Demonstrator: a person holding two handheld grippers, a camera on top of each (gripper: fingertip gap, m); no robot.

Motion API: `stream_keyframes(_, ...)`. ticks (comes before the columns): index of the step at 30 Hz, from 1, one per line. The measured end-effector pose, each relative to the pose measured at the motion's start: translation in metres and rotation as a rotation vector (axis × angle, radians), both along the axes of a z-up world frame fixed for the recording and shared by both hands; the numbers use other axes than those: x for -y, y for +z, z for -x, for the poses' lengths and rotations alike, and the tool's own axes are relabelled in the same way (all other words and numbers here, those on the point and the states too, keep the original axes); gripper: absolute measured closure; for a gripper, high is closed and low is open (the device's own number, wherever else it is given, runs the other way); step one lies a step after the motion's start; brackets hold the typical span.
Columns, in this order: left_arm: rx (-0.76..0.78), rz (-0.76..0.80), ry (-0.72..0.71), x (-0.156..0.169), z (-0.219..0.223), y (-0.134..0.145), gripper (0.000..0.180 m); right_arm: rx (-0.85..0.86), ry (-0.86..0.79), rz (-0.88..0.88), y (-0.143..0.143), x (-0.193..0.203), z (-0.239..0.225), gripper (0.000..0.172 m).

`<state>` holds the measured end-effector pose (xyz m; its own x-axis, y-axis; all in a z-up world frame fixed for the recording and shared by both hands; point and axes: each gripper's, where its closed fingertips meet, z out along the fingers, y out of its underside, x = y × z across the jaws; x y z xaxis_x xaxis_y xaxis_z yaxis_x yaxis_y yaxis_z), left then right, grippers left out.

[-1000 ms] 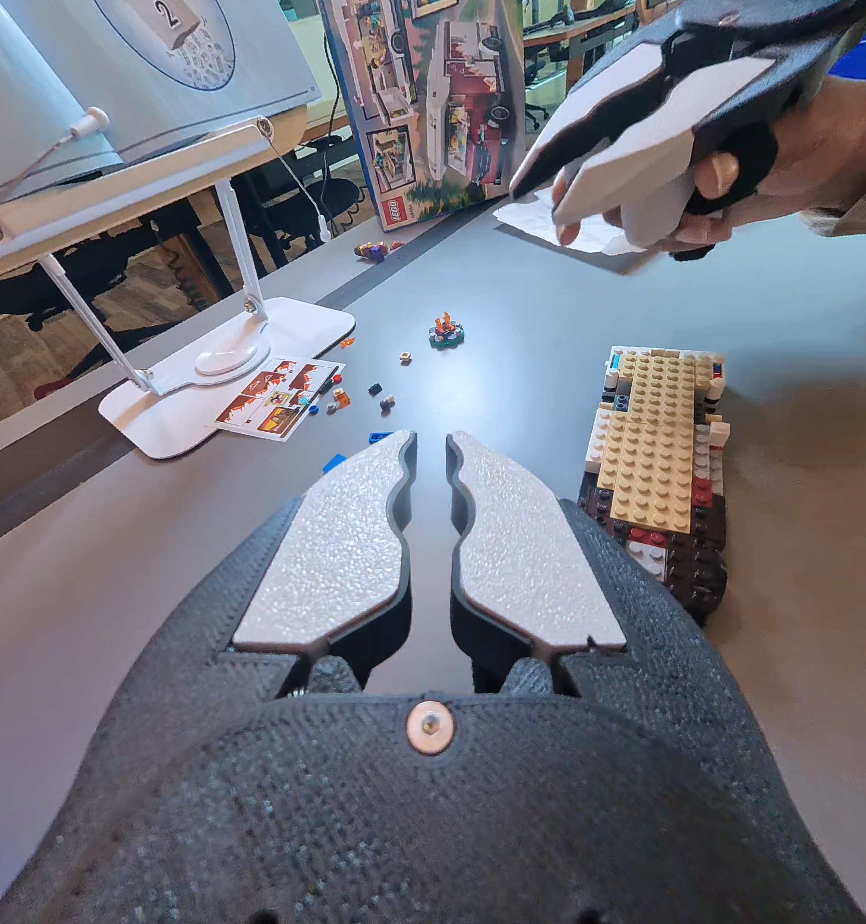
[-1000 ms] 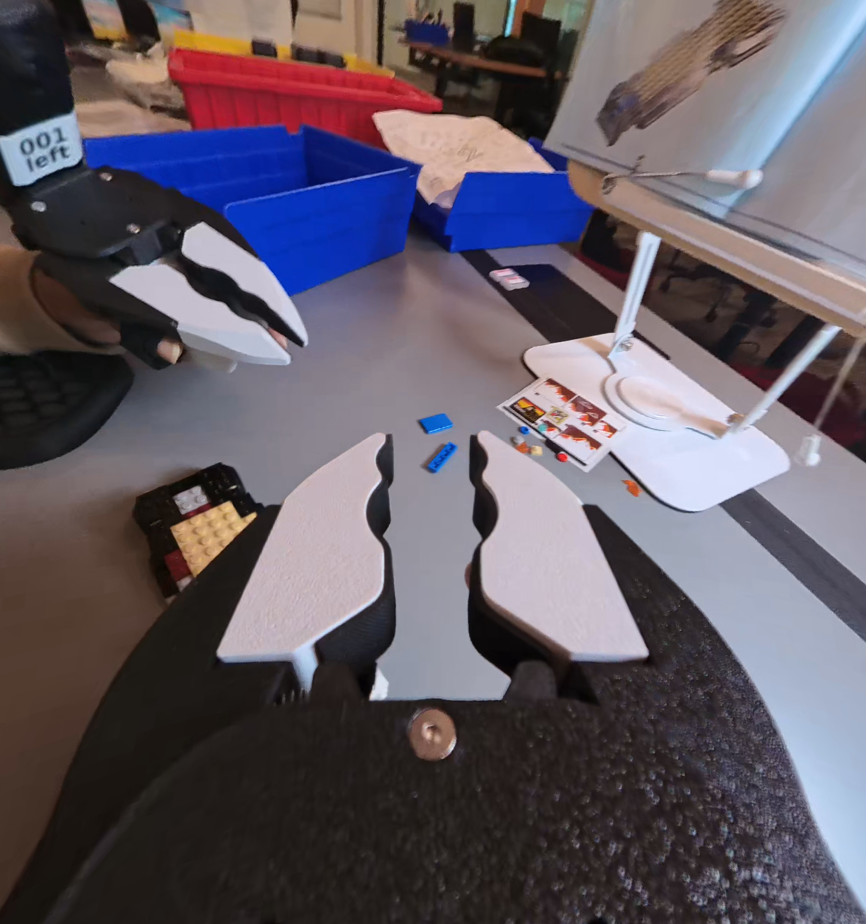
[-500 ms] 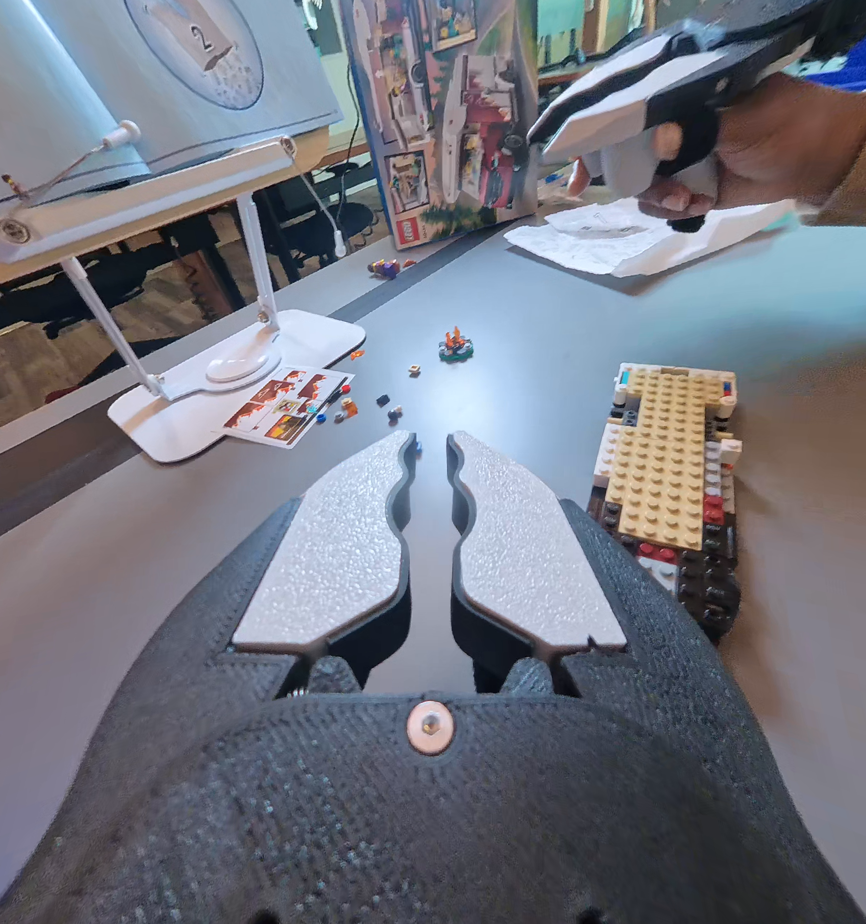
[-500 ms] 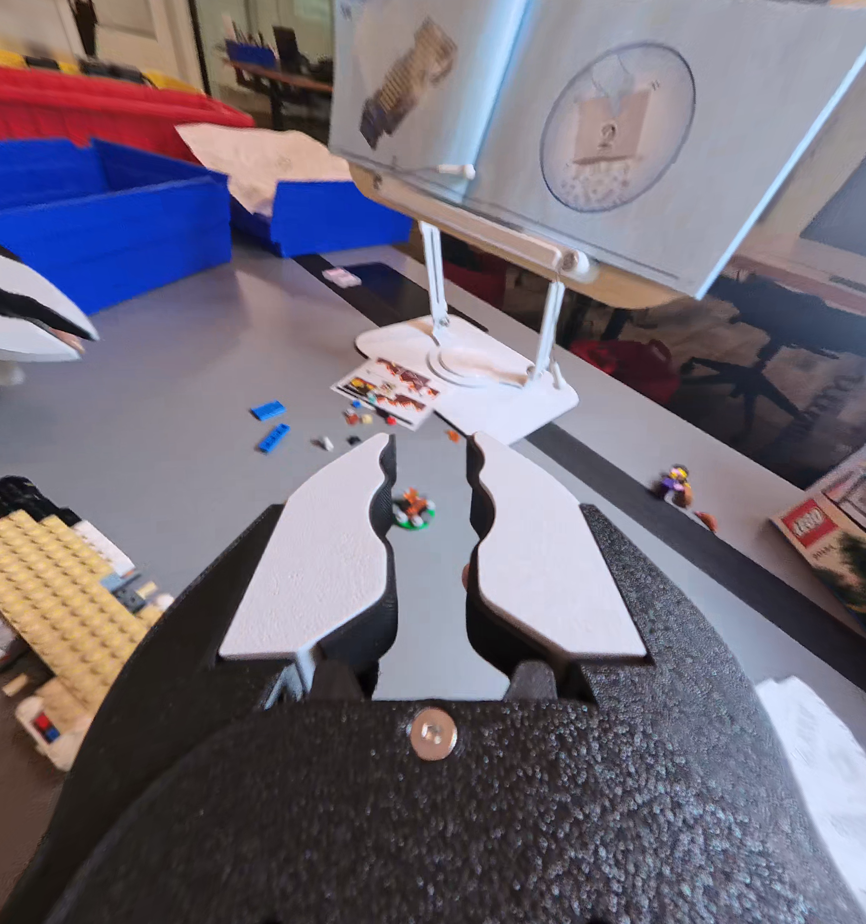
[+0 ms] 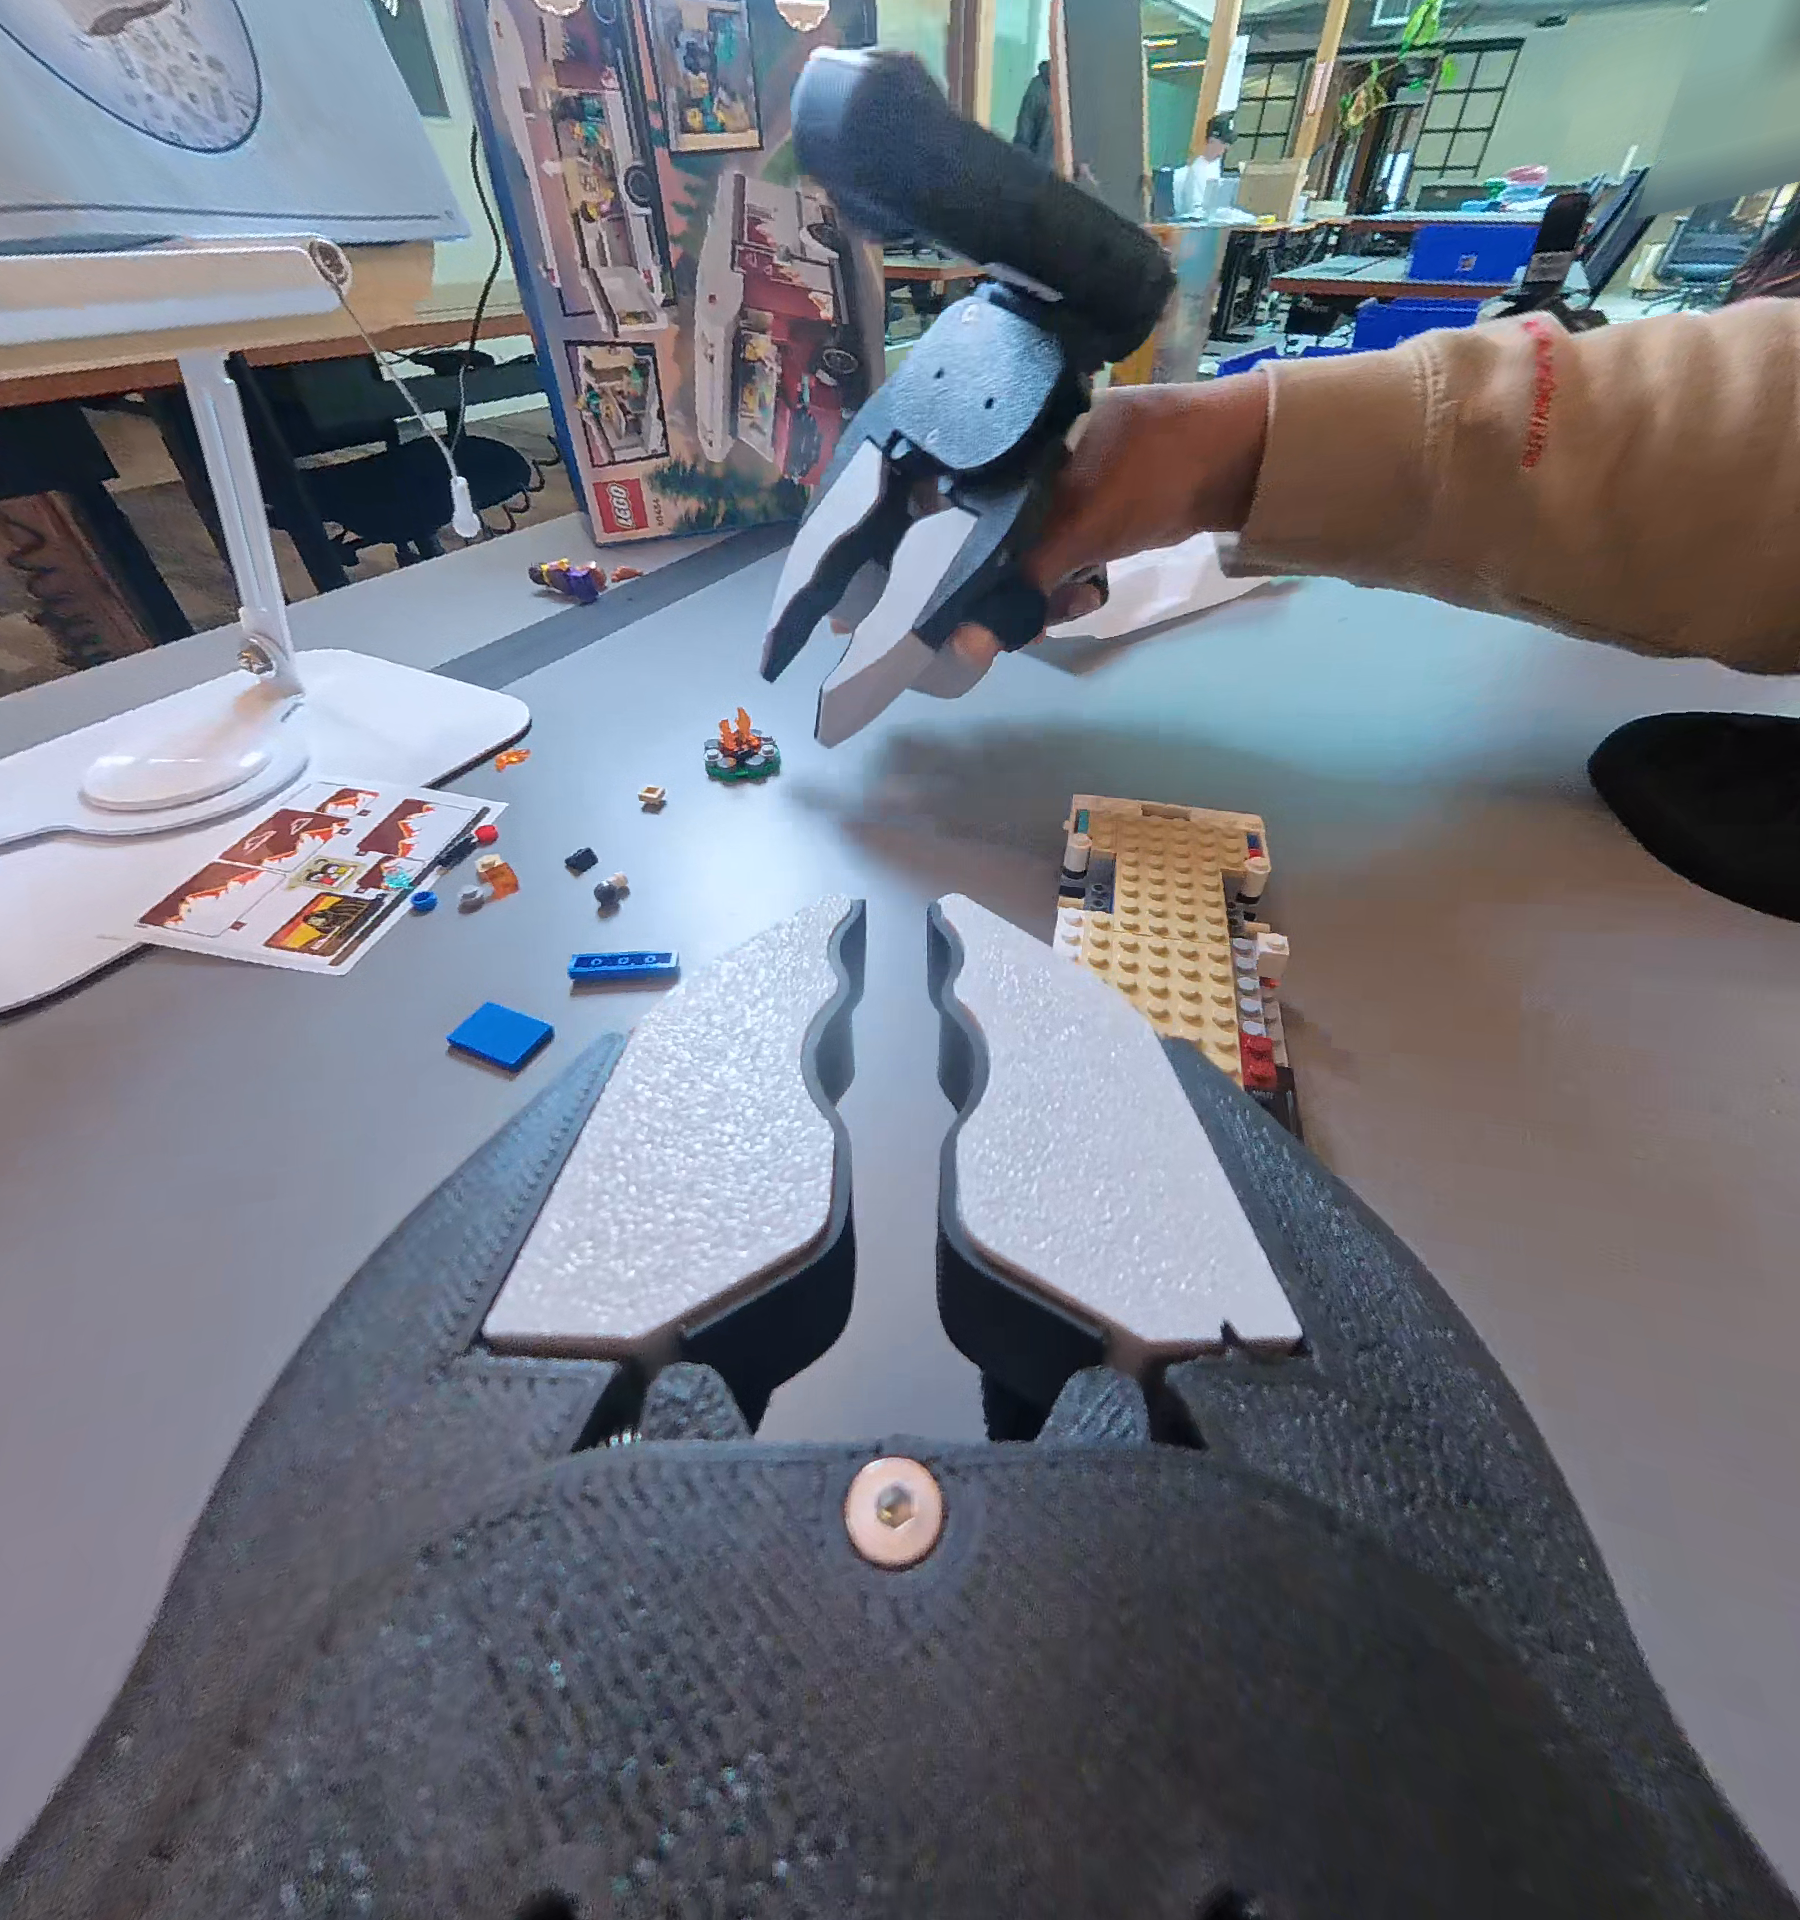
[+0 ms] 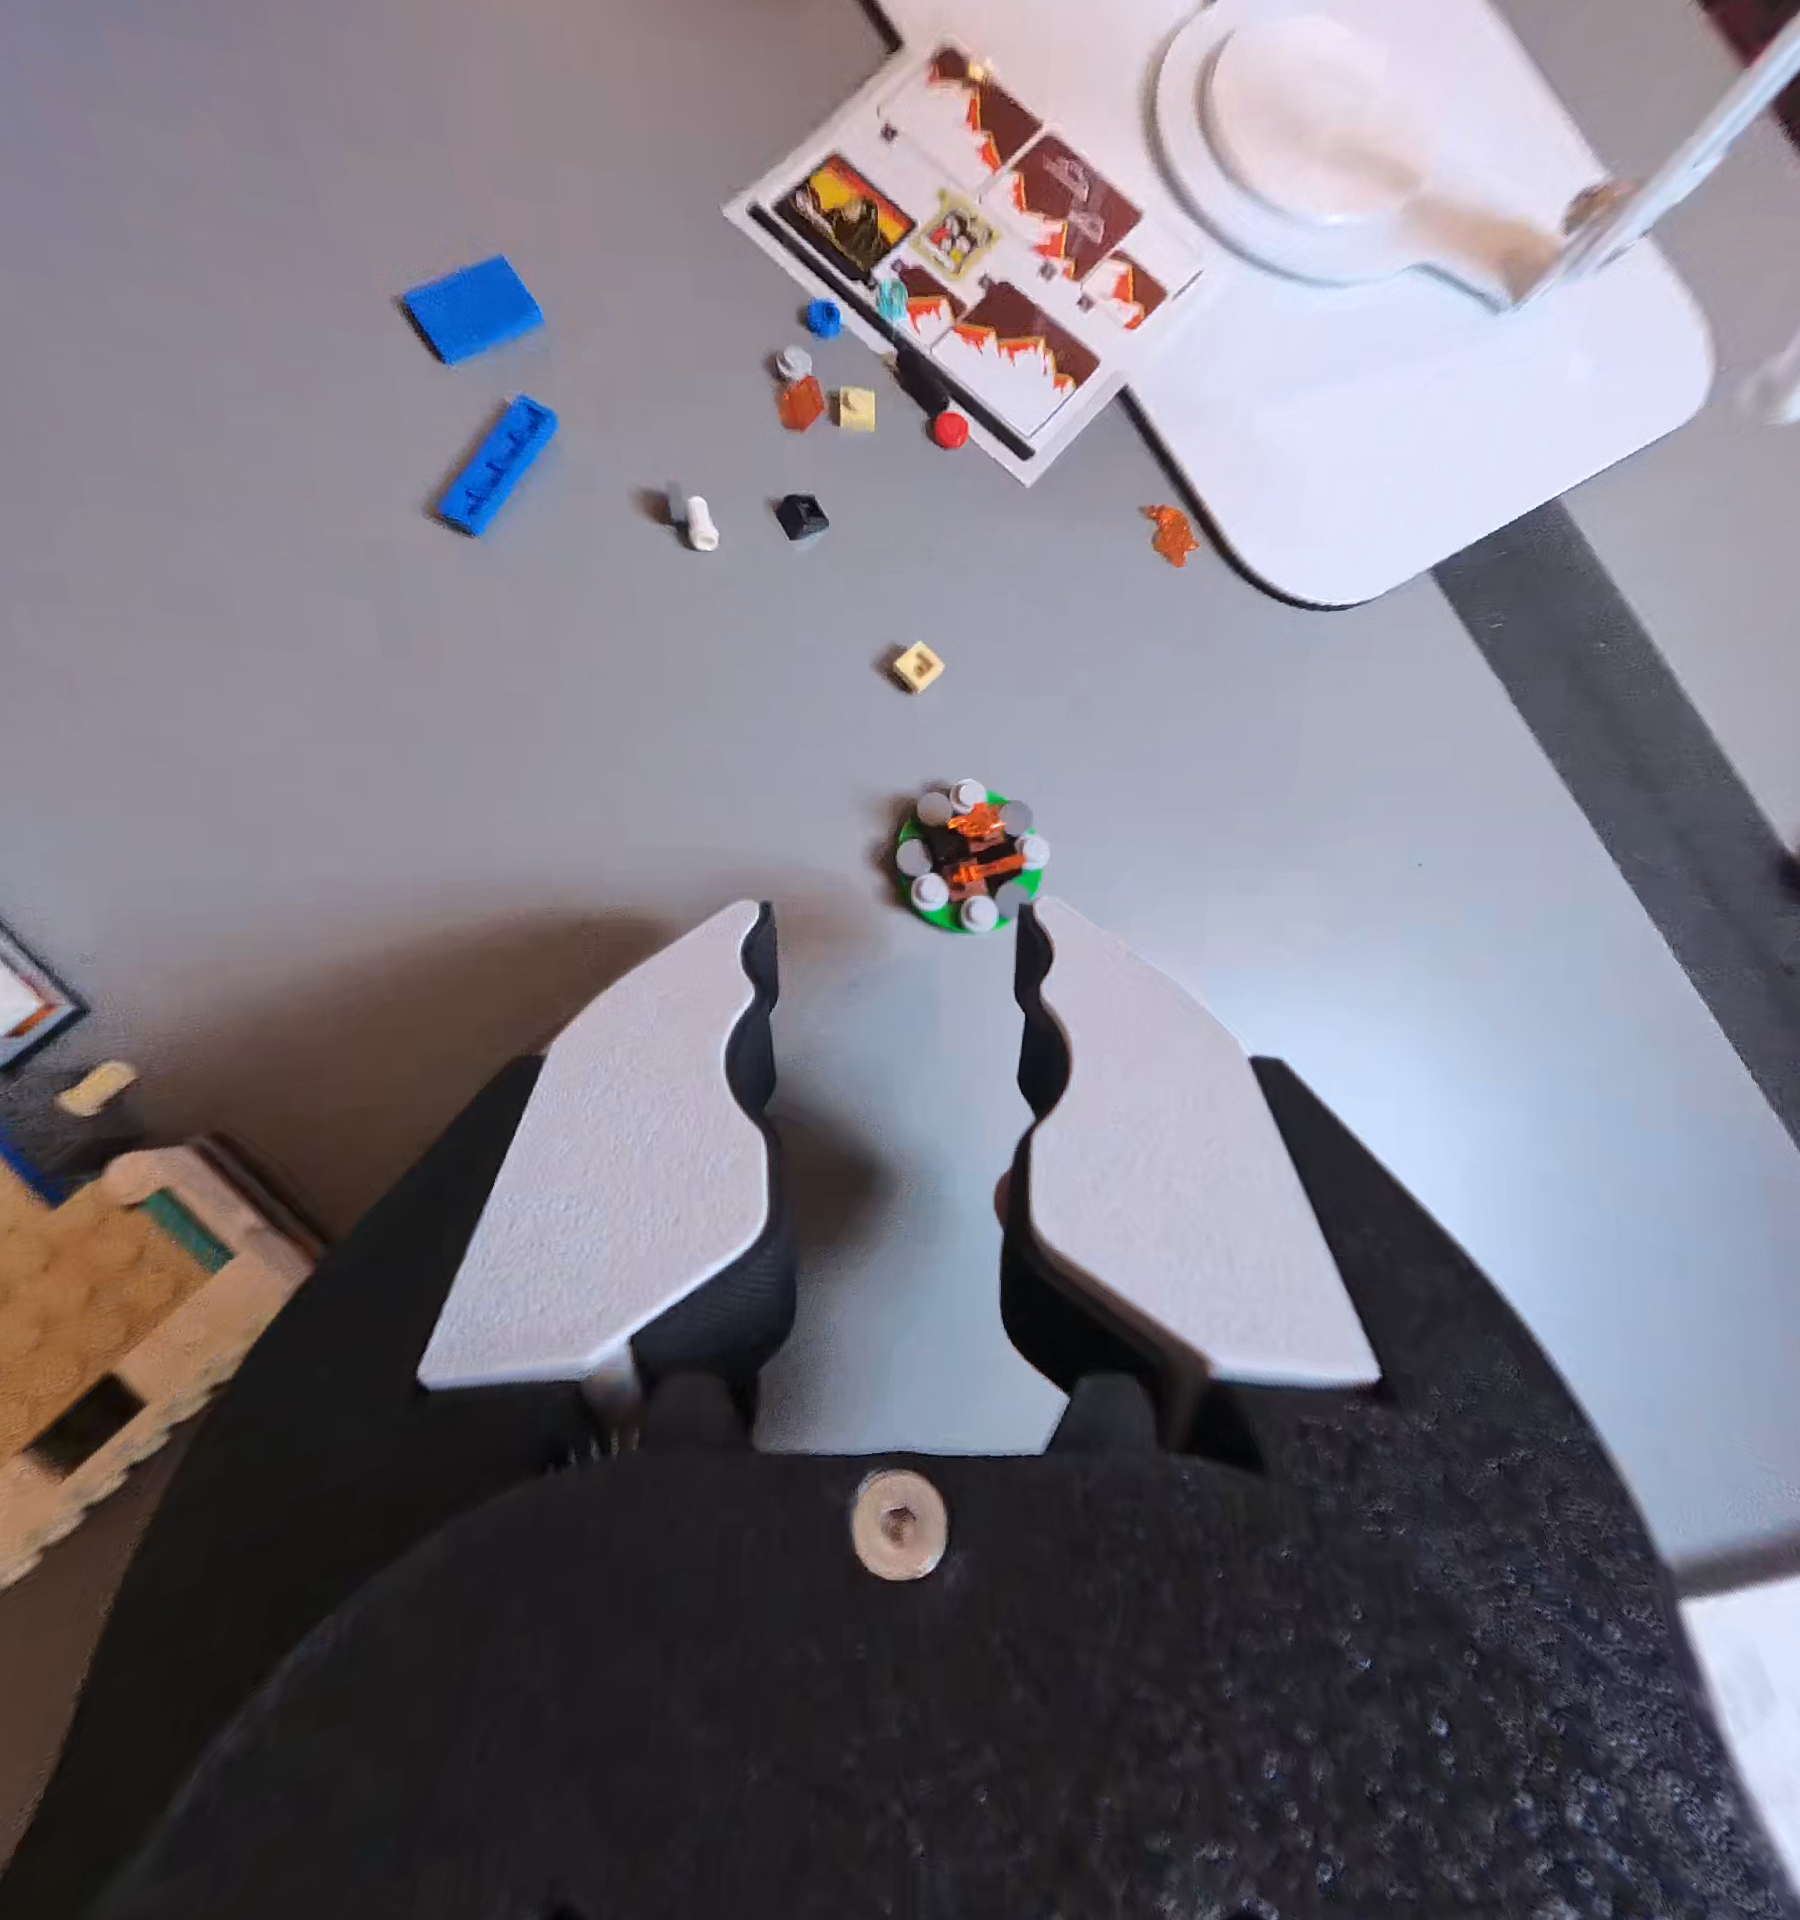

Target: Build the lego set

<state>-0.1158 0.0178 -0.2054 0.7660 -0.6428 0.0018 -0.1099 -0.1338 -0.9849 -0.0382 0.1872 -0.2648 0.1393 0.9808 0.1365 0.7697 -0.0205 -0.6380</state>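
My right gripper (image 6: pixel 894 914) points down at the grey table (image 6: pixel 252 675) with its jaws wide open and nothing between them. A small green round campfire build (image 6: pixel 969 857) with orange flames sits just beyond its right fingertip (image 6: pixel 1057 925). The left wrist view shows the same gripper (image 5: pixel 802 707) hovering just right of the campfire build (image 5: pixel 742 750). My left gripper (image 5: pixel 896 914) hangs low over the table, its fingers a narrow gap apart with only bare table between them. A tan studded brick build (image 5: pixel 1166 935) lies just to its right.
Loose small pieces lie to the left: a blue tile (image 5: pixel 501 1034), a blue long plate (image 5: pixel 623 963), a tan piece (image 5: pixel 652 797). A sticker sheet (image 5: pixel 304 883) rests on a white stand base (image 5: pixel 252 727). A toy box (image 5: pixel 688 260) stands at the back.
My right gripper swung down from high over the table to just above the campfire build, and its jaws opened wider. My left gripper drew back slightly and kept the same narrow gap.
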Motion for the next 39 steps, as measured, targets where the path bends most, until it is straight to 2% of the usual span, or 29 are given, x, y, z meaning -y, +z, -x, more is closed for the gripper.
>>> stream_keyframes(4, -0.019, -0.019, 0.062, -0.003, 0.011, 0.002, 0.17, 0.113, 0.054, 0.11, -0.017, -0.016, 0.009, 0.12)
stream_keyframes(5, -0.022, -0.022, 0.074, -0.004, 0.013, 0.002, 0.17, 0.134, 0.069, 0.131, -0.021, -0.018, 0.01, 0.121)
stream_keyframes(7, -0.033, -0.027, 0.094, -0.004, 0.016, 0.002, 0.171, 0.148, 0.131, 0.16, -0.023, -0.017, 0.013, 0.135)
stream_keyframes(9, -0.05, -0.032, 0.112, -0.006, 0.019, 0.002, 0.171, 0.173, 0.187, 0.162, -0.023, -0.015, 0.013, 0.138)
stream_keyframes(13, -0.058, -0.022, 0.125, -0.008, 0.022, -0.001, 0.171, 0.233, 0.361, 0.132, -0.022, 0.006, 0.002, 0.138)
stream_keyframes(18, -0.052, -0.013, 0.107, -0.007, 0.02, -0.002, 0.171, 0.237, 0.49, 0.104, -0.018, 0.047, -0.019, 0.138)
stream_keyframes(23, -0.051, 0.001, 0.088, -0.006, 0.017, -0.005, 0.171, 0.223, 0.47, 0.09, -0.021, 0.05, -0.02, 0.133)
stream_keyframes(29, -0.059, -0.013, 0.068, -0.002, 0.014, -0.003, 0.171, 0.146, 0.366, 0.093, -0.002, 0.052, -0.027, 0.126)
stream_keyframes(34, -0.051, -0.005, 0.046, -0.001, 0.011, -0.003, 0.171, 0.203, 0.322, 0.117, -0.019, 0.052, -0.026, 0.123)
stream_keyframes(37, -0.056, -0.011, 0.043, 0.001, 0.01, -0.002, 0.171, 0.226, 0.36, 0.116, -0.023, 0.054, -0.018, 0.127)
stream_keyframes(39, -0.058, -0.016, 0.043, 0.001, 0.011, -0.002, 0.171, 0.26, 0.437, 0.112, -0.023, 0.058, -0.017, 0.138)
